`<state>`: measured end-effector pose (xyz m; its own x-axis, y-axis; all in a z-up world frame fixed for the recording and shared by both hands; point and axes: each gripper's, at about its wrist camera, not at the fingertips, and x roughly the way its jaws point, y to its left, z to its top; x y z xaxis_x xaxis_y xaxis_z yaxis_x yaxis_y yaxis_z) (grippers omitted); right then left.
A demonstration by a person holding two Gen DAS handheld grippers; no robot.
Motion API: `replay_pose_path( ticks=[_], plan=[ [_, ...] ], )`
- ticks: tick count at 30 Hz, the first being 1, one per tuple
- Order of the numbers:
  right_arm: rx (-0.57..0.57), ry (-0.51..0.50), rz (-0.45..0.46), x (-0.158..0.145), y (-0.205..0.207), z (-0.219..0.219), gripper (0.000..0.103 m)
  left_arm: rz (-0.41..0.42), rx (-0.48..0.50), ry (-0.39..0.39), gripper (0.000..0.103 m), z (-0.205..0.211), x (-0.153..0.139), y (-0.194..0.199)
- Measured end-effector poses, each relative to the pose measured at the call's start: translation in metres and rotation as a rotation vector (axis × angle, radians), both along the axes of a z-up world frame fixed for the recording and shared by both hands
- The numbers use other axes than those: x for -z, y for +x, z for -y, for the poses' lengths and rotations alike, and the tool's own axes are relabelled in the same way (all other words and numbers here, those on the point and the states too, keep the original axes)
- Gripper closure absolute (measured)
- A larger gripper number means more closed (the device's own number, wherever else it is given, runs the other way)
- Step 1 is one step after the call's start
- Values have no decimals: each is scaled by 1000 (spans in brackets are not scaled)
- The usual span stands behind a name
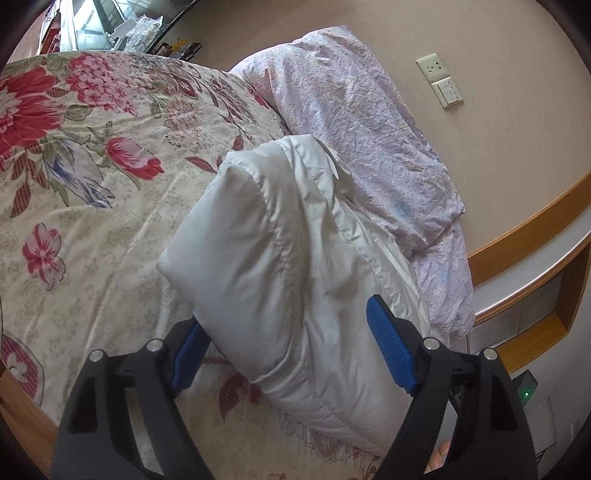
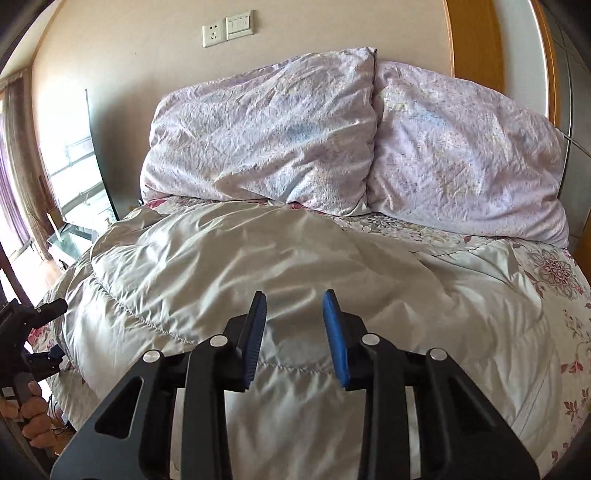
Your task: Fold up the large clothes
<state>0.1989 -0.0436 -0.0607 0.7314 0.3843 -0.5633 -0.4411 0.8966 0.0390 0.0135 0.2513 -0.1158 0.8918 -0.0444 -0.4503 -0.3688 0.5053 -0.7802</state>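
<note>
A white puffy down jacket [image 1: 280,266] lies on the floral bedspread [image 1: 74,184], folded into a thick bundle. My left gripper [image 1: 288,317] is open wide, its blue pads [image 1: 388,343] on either side of the bundle's near end, not squeezing it. In the right wrist view the jacket [image 2: 258,258] spreads across the bed in front of me. My right gripper [image 2: 295,299] is open, just above the jacket's quilted surface, holding nothing. The left gripper [image 2: 33,332] shows at the far left edge of that view, at the jacket's side.
Two lilac pillows [image 2: 266,136] [image 2: 461,155] lean on the wall at the bed's head. A wall socket and switch [image 2: 227,27] sit above them. A wooden-edged shelf [image 1: 535,258] runs beside the bed. A window [image 2: 74,166] is on the left.
</note>
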Motion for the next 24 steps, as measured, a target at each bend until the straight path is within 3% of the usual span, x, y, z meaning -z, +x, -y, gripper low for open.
replay_pose_path(
  ticks=[4, 13, 18, 24],
  plan=[
    [7, -19, -33, 14, 5, -11, 70, 21, -11, 0, 21, -1, 1, 0],
    [-2, -212, -48, 50, 12, -43, 69, 54, -21, -8, 20, -2, 1, 7],
    [0, -189, -58, 52, 13, -39, 69, 52, -21, 13, 20, 1, 1, 10],
    [-19, -118, -110, 50, 19, -28, 69, 78, -26, -56, 20, -4, 3, 12]
  ],
)
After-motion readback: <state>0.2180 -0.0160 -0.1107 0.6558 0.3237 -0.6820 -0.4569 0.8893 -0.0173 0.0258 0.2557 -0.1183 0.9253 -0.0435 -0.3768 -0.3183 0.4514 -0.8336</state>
